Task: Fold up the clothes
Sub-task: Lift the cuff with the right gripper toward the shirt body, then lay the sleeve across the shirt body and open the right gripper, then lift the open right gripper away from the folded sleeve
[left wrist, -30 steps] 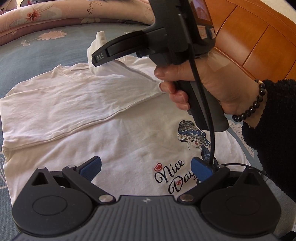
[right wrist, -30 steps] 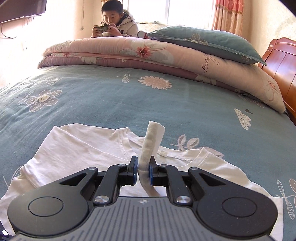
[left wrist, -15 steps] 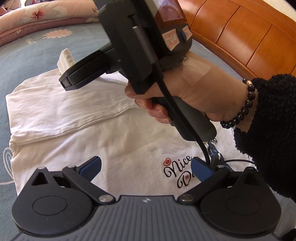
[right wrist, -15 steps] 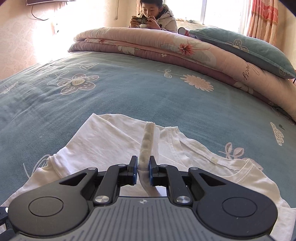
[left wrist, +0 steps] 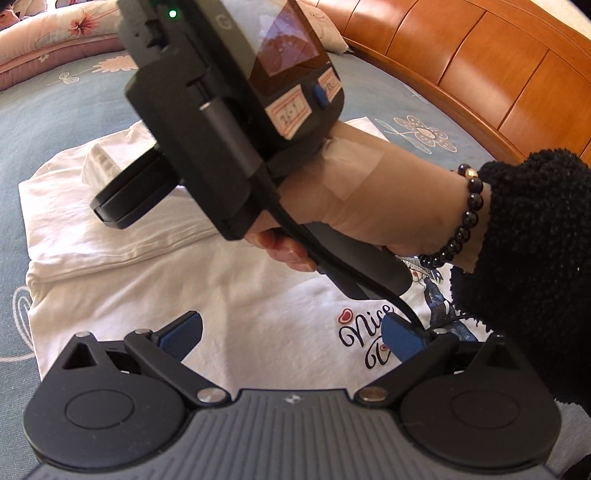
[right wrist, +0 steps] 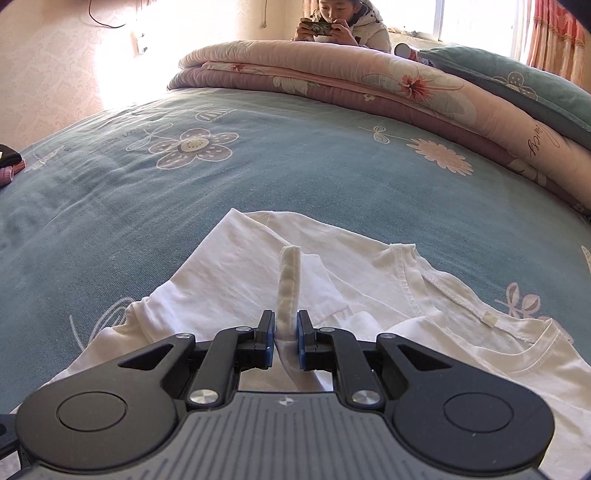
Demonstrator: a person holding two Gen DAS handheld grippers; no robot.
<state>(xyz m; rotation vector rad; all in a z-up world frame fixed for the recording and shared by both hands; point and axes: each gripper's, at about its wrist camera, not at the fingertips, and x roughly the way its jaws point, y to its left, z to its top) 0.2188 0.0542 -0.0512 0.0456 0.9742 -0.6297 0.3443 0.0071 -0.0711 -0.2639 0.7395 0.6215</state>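
A white long-sleeved T-shirt [left wrist: 229,295] with a "Nice Day" print [left wrist: 364,338] lies flat on the bed. One sleeve [left wrist: 110,236] is folded across its chest. My right gripper [right wrist: 285,336] is shut on the cuff [right wrist: 288,280] of the other sleeve, which sticks up between the pads above the shirt [right wrist: 236,273]. In the left wrist view the same gripper [left wrist: 125,195] hangs over the folded sleeve, held by a hand [left wrist: 369,206]. My left gripper [left wrist: 291,338] stands open just above the shirt's lower part, with nothing between its fingers.
The blue flowered bed sheet [right wrist: 258,166] stretches beyond the shirt. Folded quilts [right wrist: 332,85] and a pillow [right wrist: 517,85] lie along the far side, and a person with a phone [right wrist: 343,26] sits behind them. A wooden headboard [left wrist: 480,66] runs along the right.
My right gripper has carried the cuff leftward and a little lower across the shirt, rolling slightly. The left gripper has stayed put, open.
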